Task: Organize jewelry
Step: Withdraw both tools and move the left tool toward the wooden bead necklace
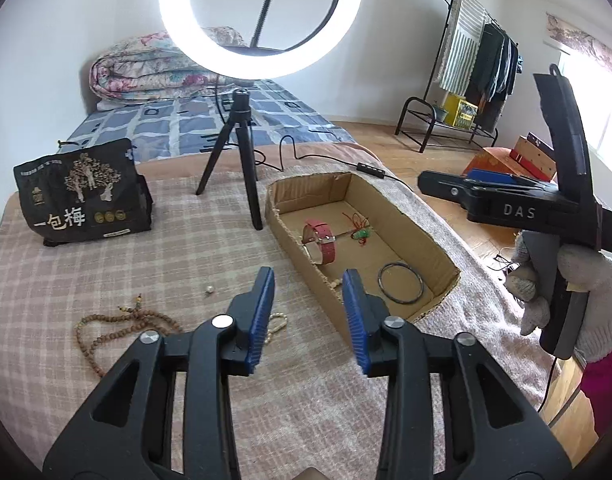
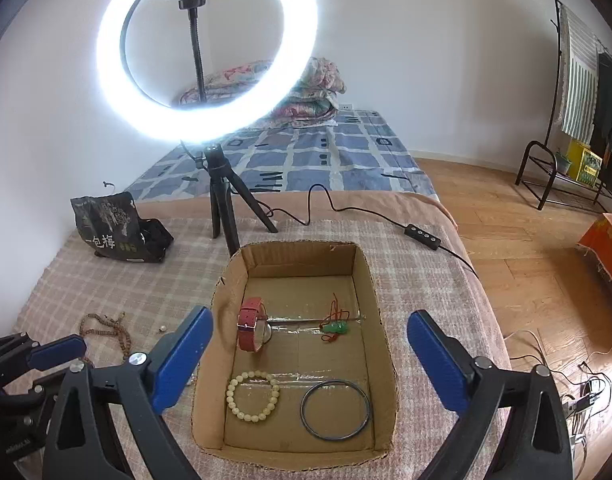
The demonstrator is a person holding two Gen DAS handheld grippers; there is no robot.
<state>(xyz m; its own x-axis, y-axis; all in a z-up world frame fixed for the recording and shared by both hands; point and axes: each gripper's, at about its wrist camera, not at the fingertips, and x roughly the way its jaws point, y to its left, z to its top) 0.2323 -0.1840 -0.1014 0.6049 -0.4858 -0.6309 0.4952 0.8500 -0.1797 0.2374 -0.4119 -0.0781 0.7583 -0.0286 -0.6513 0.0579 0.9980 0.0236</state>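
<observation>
A shallow cardboard box (image 2: pixel 376 280) sits open-topped on a plaid blanket (image 2: pixel 125 280) covering the desk, close to its right edge, where wooden floor (image 2: pixel 506 220) begins. Inside the box lie a red-strapped watch (image 2: pixel 251 324) and a green pendant on red cord (image 2: pixel 336 326) toward the far end, with a cream bead bracelet (image 2: pixel 253 396) and a dark thin bangle (image 2: pixel 335 409) at the near end. Left of the box, on the blanket, rest a long brown bead necklace (image 1: pixel 117 324) and one small pearl-like bead (image 1: pixel 208 289). Beyond them a lit ring light (image 2: pixel 205 48) stands on a small black tripod (image 2: pixel 223 204), its cable (image 2: pixel 346 210) trailing along the far edge past the box. A black snack bag (image 1: pixel 81 192) sits at the far left corner. The left gripper (image 1: pixel 308 316) hovers over the box's near-left wall, fingers partly apart and holding nothing. The right gripper (image 2: pixel 306 360), held in a gloved hand (image 1: pixel 578 300), hangs above the box, fingers spread wide and empty.
</observation>
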